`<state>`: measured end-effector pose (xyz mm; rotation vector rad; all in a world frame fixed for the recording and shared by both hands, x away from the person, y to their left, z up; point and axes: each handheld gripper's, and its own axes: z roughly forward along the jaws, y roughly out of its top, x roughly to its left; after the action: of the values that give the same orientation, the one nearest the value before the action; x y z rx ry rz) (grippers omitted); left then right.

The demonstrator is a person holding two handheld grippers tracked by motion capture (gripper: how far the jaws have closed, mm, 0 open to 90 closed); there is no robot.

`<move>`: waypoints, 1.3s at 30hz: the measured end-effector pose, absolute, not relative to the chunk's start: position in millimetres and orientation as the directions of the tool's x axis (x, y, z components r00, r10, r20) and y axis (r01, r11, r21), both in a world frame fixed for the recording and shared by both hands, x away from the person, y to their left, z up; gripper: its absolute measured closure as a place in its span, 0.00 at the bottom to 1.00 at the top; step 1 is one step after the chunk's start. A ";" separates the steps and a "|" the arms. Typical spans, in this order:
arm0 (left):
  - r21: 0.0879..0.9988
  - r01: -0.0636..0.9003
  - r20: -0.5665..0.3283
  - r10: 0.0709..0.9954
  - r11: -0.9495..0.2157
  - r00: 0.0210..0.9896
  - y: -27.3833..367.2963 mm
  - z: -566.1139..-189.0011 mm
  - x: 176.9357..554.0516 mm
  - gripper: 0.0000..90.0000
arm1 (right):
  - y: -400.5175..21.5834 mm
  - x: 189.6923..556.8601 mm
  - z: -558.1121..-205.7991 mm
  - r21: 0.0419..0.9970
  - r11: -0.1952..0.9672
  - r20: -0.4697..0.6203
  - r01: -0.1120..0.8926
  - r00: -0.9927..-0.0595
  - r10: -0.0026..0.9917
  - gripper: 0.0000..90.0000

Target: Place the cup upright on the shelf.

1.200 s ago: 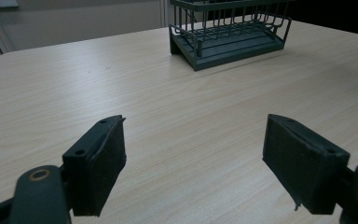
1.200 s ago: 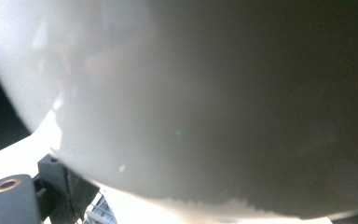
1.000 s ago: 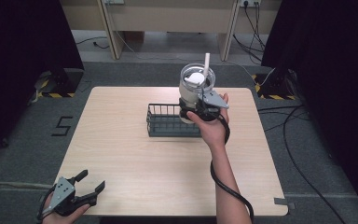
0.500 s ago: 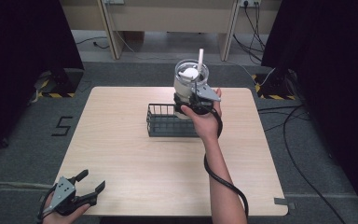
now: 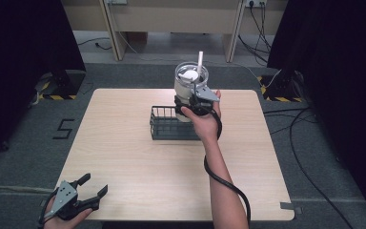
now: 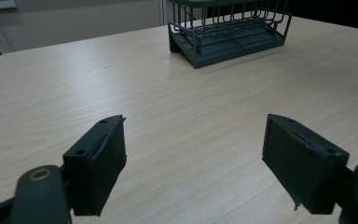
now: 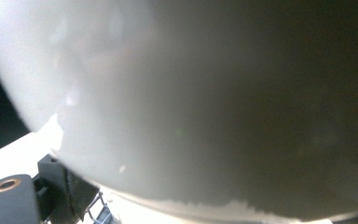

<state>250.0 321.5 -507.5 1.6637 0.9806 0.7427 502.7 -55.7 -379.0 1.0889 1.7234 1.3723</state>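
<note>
My right gripper [image 5: 194, 101] is shut on a translucent cup [image 5: 189, 85] with a white straw [image 5: 200, 59] and something white inside. It holds the cup upright above the right end of a dark wire basket [image 5: 164, 128] at the table's middle back. In the right gripper view the cup's pale wall [image 7: 191, 102] is pressed close, with one black finger [image 7: 58, 185] at its lower left. My left gripper [image 5: 95, 184] rests open at the table's front left corner, with nothing between its wide-apart pads [image 6: 100, 163]. The basket [image 6: 228, 32] lies far ahead of it.
The light wooden table [image 5: 124, 157] stretches between my left gripper and the basket. Cables [image 5: 305, 129] run over the grey floor to the right. Dark curtains stand at both sides, and a wooden bench at the back.
My right gripper has carried the cup a little to the left and farther back over the basket. The left gripper has stayed where it was.
</note>
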 end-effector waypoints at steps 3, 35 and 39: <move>0.957 0.249 0.013 0.877 -0.150 0.480 321.7 -507.6 250.1 0.23 | -54.7 504.9 -381.1 0.974 0.100 -0.005 0.203 -0.423 0.906 0.11; 0.955 0.249 0.016 0.870 -0.159 0.493 321.0 -508.5 250.6 0.23 | -44.9 520.3 -418.1 0.953 0.137 -0.017 0.269 -0.406 0.914 0.11; 0.955 0.248 0.018 0.869 -0.160 0.494 320.8 -508.3 250.5 0.23 | -44.9 521.3 -419.6 0.952 0.142 -0.022 0.271 -0.404 0.915 0.11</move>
<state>250.5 320.8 -508.3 1.6812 0.9641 0.7342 521.3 -44.9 -419.6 1.1400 1.7799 1.2797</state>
